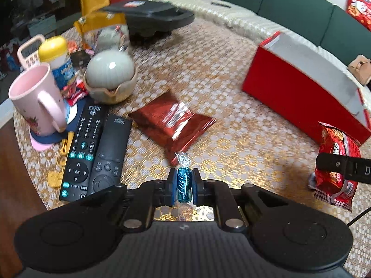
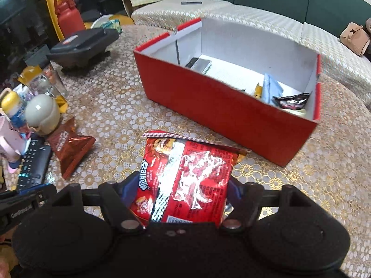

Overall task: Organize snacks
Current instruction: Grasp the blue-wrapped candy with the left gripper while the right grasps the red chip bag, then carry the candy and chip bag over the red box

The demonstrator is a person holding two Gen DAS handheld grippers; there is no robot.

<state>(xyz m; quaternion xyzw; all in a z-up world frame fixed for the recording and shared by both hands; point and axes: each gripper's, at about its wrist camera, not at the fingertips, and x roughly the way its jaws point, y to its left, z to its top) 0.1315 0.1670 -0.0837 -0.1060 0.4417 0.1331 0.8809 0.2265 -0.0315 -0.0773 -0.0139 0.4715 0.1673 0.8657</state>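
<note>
Candy in blue foil (image 1: 183,185) sits clamped between the left gripper (image 1: 183,186) pads: small, light, likely hard. Right gripper (image 2: 179,197) jaws squeeze a red snack bag (image 2: 185,180) above the table, near the red box (image 2: 220,106); crinkly, slippery, probably crushable, so hold its body gently.

The surface (image 2: 111,106) wears a gold-and-white floral lace pattern. Beyond the right gripper (image 2: 183,185), a box (image 2: 208,106) is red outside, white inside. The candy (image 1: 183,184) is teal blue; the mug (image 1: 34,97) pink.
</note>
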